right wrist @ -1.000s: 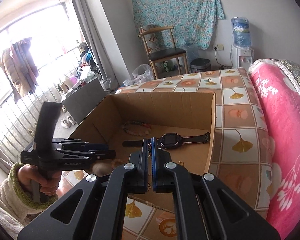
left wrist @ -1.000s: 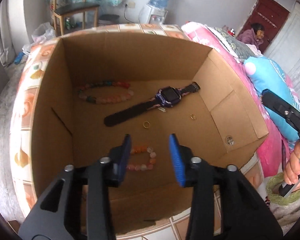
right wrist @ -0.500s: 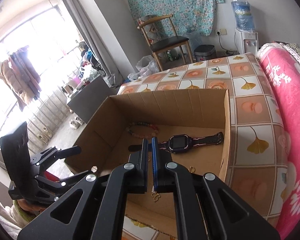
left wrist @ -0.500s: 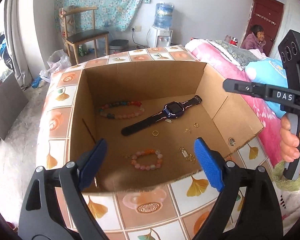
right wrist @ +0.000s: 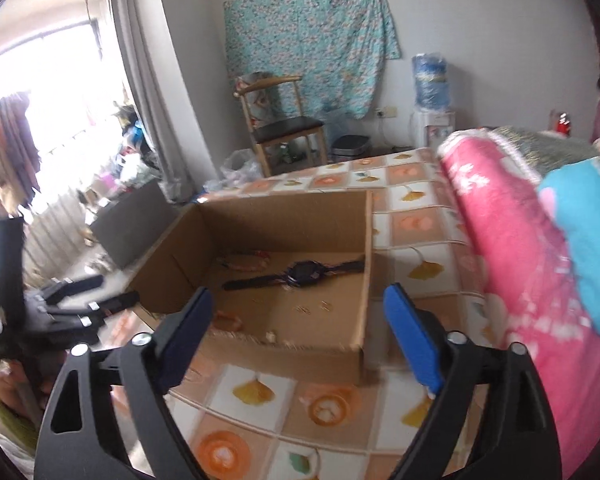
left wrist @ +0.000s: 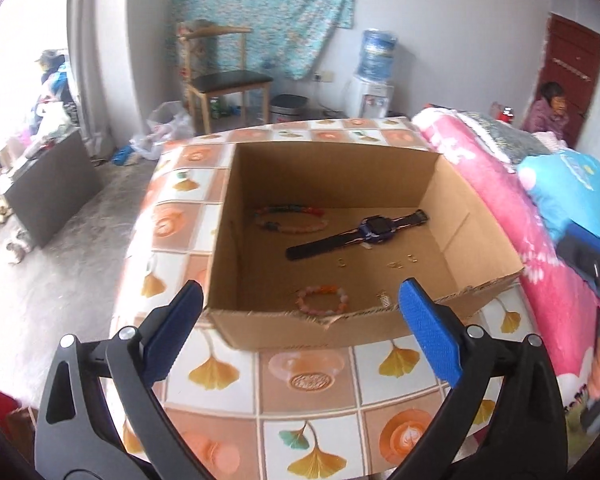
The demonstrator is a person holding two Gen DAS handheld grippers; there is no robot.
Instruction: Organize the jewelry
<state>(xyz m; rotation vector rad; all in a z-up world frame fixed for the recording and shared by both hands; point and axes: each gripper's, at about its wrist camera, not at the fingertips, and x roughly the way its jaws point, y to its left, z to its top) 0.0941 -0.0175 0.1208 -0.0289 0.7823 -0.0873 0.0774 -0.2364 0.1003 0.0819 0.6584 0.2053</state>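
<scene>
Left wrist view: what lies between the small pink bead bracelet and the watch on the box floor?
In the left wrist view, mostly bare cardboard separates the small bead bracelet from the watch; only a small gold ring lies there, nearer the watch strap.

Home bedroom — pink blanket (left wrist: 496, 184), wooden chair (left wrist: 220, 80), water dispenser (left wrist: 374, 80).

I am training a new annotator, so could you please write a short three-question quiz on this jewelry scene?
1. True or false: the dark purple smartwatch lies inside the open brown cardboard box.
2. Which lies nearest the box's torn front edge? A) the long multicoloured bead bracelet B) the small pink-and-orange bead bracelet C) the smartwatch
3. Fill in: the jaws of the left gripper and the right gripper are both ____.

Key: 1 true; 2 B; 3 open.
</scene>
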